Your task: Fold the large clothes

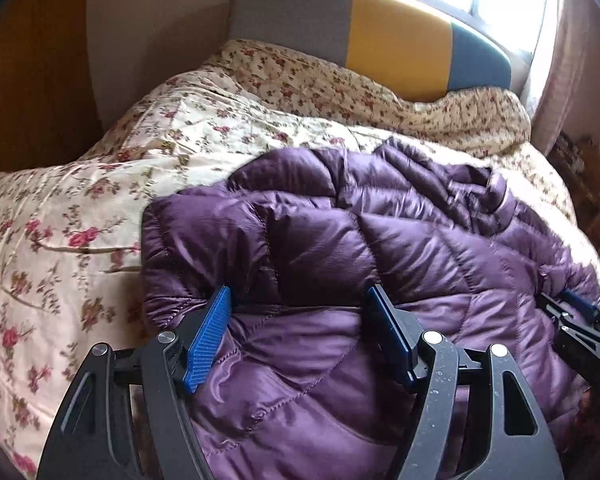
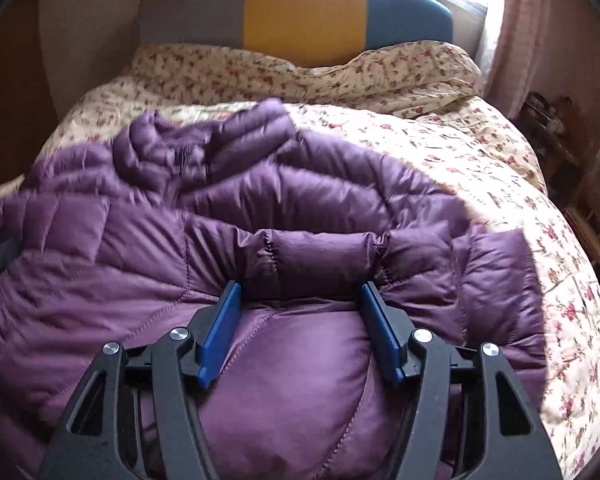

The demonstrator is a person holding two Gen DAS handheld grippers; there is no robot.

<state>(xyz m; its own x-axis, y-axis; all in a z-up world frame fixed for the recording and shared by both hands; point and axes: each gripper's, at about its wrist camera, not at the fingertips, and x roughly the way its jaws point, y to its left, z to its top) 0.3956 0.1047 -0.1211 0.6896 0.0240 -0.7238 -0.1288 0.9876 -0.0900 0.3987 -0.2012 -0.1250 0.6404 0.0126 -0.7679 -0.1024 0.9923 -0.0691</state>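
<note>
Purple puffer jacket (image 2: pixel 284 200) spread rumpled across the floral quilt (image 1: pixel 100 200) of the bed, left claw (image 1: pixel 300 292) and right claw (image 2: pixel 300 288) both wide apart, blue pads straddling puffy folds at its near edge without pinching, gripping nothing

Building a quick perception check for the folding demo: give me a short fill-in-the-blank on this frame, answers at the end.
1. The garment on the bed is a quilted puffer jacket coloured ____.
2. The bedspread under it carries a ____ print.
3. The middle panel of the headboard is ____.
4. The left gripper and the right gripper both have ____ finger pads.

Missing words: purple; floral; yellow; blue
</note>
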